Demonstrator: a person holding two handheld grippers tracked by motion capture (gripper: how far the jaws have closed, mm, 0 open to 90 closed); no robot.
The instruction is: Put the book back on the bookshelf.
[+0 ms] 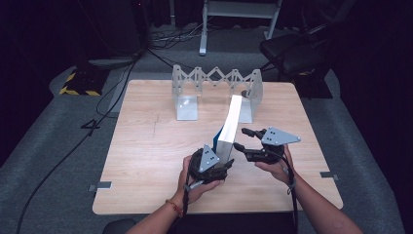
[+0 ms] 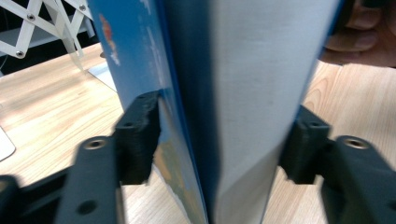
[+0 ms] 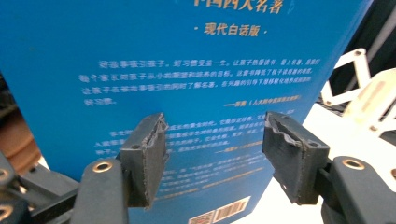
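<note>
A thick blue book point(image 1: 230, 123) stands upright on the wooden table point(image 1: 146, 146), white page edge up. My left gripper point(image 1: 225, 160) is shut on its near lower end; in the left gripper view one pad presses each cover of the book point(image 2: 243, 84) and the left gripper point(image 2: 219, 142) straddles the page edge. Just right of the book, my right gripper point(image 1: 245, 139) is open. In the right gripper view it point(image 3: 212, 156) faces the back cover point(image 3: 187, 70), printed with text and a barcode, and nothing sits between its fingers.
A white metal expanding bookrack point(image 1: 214, 80) stands at the back of the table, also seen as the rack point(image 2: 28, 28) and the rack point(image 3: 364, 93). A dark chair point(image 1: 297, 53) and cables point(image 1: 112, 83) lie on the floor beyond the far edge.
</note>
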